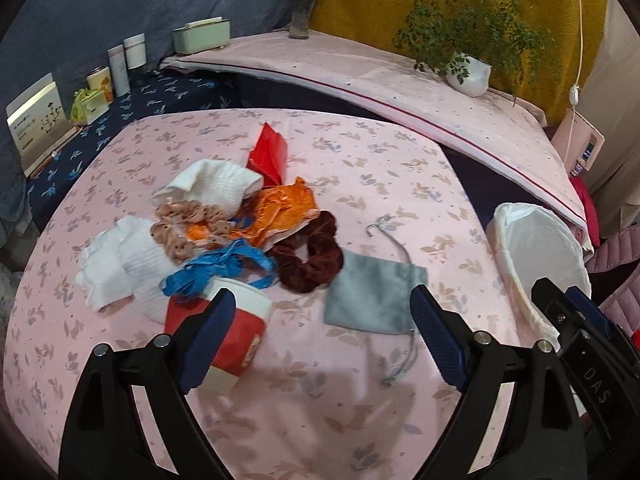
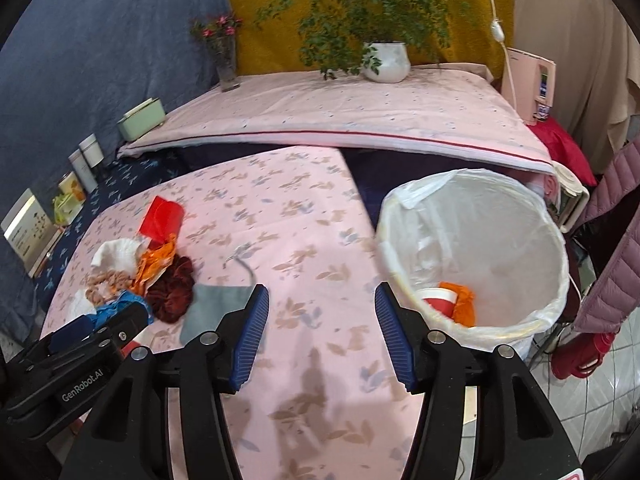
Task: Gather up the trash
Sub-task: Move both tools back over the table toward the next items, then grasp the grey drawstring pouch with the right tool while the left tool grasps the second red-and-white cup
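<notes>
Left wrist view: the right gripper [image 1: 576, 304] at the right edge carries the raised letters "DAS" on its black plastic body. The left gripper [image 1: 324, 336] hovers over the pink floral tablecloth [image 1: 360, 420], its ribbed blue pads spread wide apart with nothing between them. Just beyond its left finger a red and white paper cup [image 1: 240, 336] lies on its side; its small label is too blurred to read. Behind the cup sits a heap: crinkled blue ribbon [image 1: 216, 266], a fuzzy beige scrunchie [image 1: 188, 228], white ribbed cloth [image 1: 132, 264], shiny orange wrapper [image 1: 280, 208], a red paper piece [image 1: 268, 154] and a dark red velvet scrunchie [image 1: 312, 256]. A soft grey drawstring pouch [image 1: 372, 300] lies flat beside it. The bin [image 1: 516, 240] stands off the table's right edge.

Right wrist view: the left gripper's body reads "GenRobot.AI". The right gripper [image 2: 322, 336] holds its fingers well apart and empty, above the cloth near the round bin [image 2: 512, 328], which is lined with thin translucent plastic. Inside lie a red cup [image 2: 438, 304] and crumpled orange wrapper [image 2: 464, 306].
</notes>
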